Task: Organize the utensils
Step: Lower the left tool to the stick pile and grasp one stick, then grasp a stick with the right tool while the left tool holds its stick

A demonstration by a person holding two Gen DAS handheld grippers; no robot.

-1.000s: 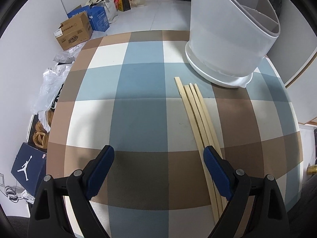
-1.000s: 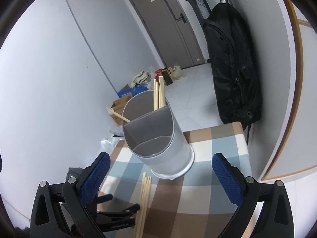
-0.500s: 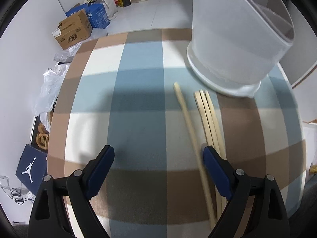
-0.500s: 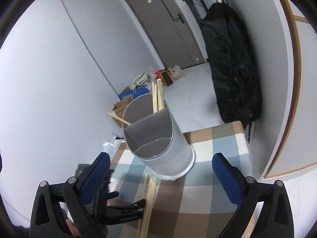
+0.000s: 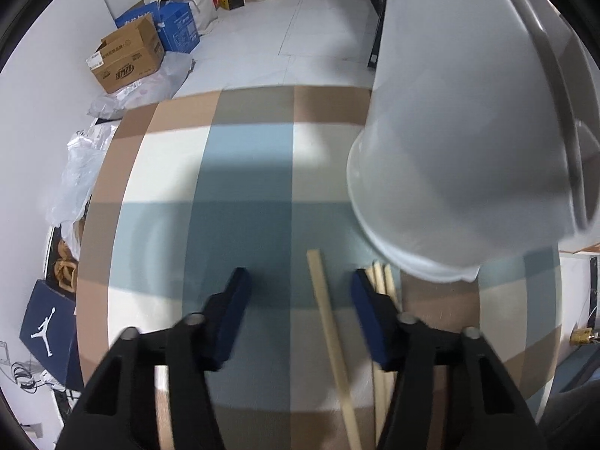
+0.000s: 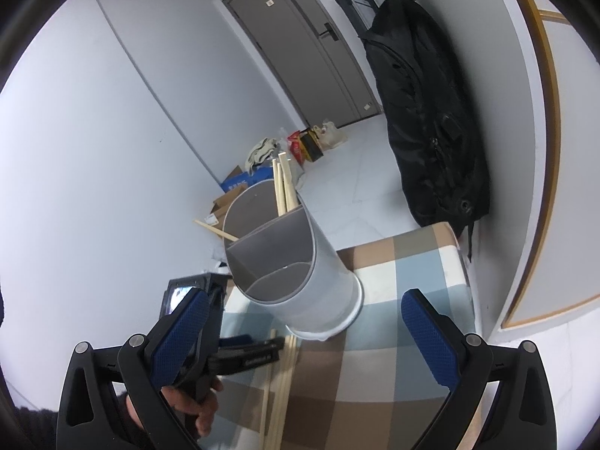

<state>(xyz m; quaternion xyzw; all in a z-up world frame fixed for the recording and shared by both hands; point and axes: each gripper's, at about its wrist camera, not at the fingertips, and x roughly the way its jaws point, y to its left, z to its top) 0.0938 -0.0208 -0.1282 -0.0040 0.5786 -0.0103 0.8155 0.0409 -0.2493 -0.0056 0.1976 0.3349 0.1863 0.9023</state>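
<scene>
A single wooden chopstick lies on the checked tablecloth, apart from the other chopsticks beside it. My left gripper points steeply down over it and its jaws are closing. The stick lies between the blue pads, nearer the right one, and neither pad touches it. The white divided holder stands just ahead on the right. In the right wrist view the holder has several chopsticks standing in its far compartment. My right gripper hovers open and empty in front of it. The left gripper reaches the table chopsticks.
The table's far and left edges drop to a floor with cardboard boxes, plastic bags and a dark shoe box. A black bag hangs on the wall by the table's right side. A hand holds the left gripper.
The left gripper moved forward toward the holder. One chopstick slid away from the bundle, and the jaws narrowed around it. The right gripper stayed almost still.
</scene>
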